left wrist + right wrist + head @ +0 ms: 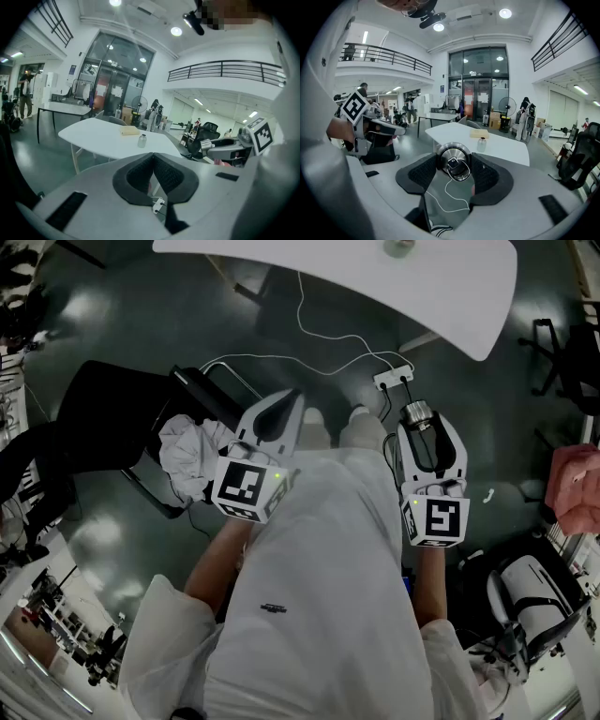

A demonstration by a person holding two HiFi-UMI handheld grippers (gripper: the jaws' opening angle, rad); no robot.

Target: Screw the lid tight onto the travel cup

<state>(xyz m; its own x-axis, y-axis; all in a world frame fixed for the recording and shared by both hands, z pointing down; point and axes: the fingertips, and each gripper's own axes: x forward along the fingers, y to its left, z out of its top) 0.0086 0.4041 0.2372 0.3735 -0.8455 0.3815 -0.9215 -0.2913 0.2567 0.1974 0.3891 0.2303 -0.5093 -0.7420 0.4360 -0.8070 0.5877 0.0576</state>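
My right gripper (453, 165) is shut on a round steel lid (453, 161) with a small loop handle, its dark pads pressing on both sides; in the head view the lid (417, 413) sticks out of the right gripper (419, 427). The small steel travel cup (482, 144) stands far off on a white table (506, 147), and it shows at the top edge of the head view too (400, 247). My left gripper (153, 157) is shut with nothing between its pads, held level with the right one at the person's waist (284, 409). The cup (142, 140) is well beyond both grippers.
A tan block (129, 131) lies on the table behind the cup. On the dark floor lie a power strip with a white cable (394, 379). A black chair with a white cloth (192, 454) stands at the left, office chairs (525, 592) at the right.
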